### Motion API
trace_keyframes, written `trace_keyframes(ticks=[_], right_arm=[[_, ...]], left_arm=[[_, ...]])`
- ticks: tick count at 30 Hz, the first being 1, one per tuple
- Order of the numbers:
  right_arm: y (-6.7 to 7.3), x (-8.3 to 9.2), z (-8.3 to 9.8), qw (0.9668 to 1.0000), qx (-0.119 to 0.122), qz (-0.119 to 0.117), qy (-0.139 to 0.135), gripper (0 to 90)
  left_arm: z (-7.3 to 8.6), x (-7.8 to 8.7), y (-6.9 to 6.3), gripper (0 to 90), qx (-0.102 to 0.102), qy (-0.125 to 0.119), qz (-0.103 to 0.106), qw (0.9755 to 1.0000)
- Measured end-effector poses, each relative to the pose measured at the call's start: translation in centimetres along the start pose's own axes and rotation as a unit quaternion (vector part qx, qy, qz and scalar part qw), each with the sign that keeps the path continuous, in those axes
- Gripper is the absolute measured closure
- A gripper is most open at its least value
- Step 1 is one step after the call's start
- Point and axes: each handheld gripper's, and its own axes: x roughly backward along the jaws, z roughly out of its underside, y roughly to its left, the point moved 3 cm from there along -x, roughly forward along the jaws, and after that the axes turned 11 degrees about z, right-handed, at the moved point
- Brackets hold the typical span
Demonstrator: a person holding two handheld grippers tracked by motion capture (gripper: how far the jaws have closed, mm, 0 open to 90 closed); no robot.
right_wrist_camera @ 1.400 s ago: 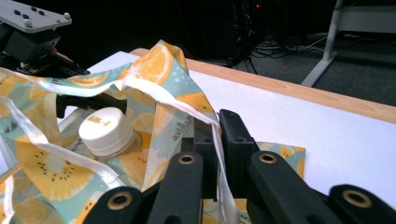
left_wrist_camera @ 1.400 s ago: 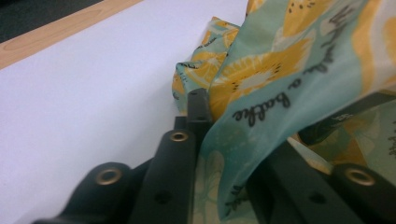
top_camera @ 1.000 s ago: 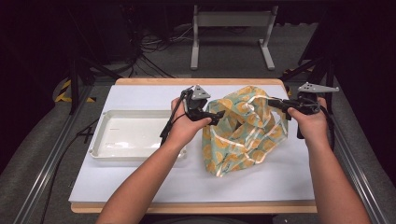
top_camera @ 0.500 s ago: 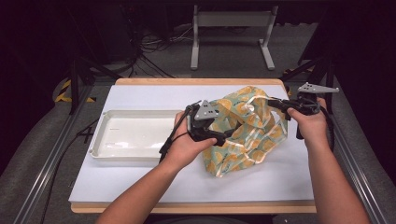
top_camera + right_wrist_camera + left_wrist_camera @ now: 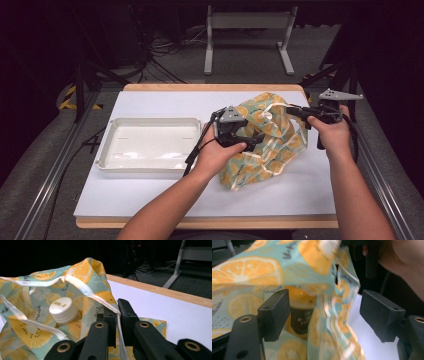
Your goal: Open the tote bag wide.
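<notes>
From above, your left gripper (image 5: pixel 250 141) sits against the near side of the fruit-print bag (image 5: pixel 267 150), which stands on the white table (image 5: pixel 150 195) to the right of the white tray (image 5: pixel 145 145). Your right gripper (image 5: pixel 295 111) holds the bag's upper edge at its far right. Along your left gripper (image 5: pixel 324 315), its jaws stand spread and have just been closing, with a fold of the bag (image 5: pixel 332 322) hanging between them, untouched by the pads; a dark jar (image 5: pixel 300 315) shows inside the bag. Along your right gripper (image 5: pixel 117 312), its jaws are pressed together on the bag's white-trimmed rim (image 5: pixel 87 293), and a white cap (image 5: pixel 62 308) sits inside the opening.
</notes>
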Motion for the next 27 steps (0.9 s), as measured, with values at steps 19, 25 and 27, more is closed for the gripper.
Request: trace_keyframes(ticks=[19,25,27], right_arm=[[0.1,0.1,0.1,0.9999,0.013,0.008,0.002,85.6],[0.0,0.2,0.1,0.9998,0.016,0.008,0.001,85.7],[-0.1,0.3,0.1,0.9999,0.015,0.008,0.001,85.8]], left_arm=[[-1.7,-1.0,0.9,67.2,-0.013,-0.034,-0.003,0.9993],[-2.2,0.1,1.3,81.9,-0.021,-0.025,-0.014,0.9994],[-2.5,0.8,1.7,82.3,-0.022,-0.022,-0.023,0.9993]])
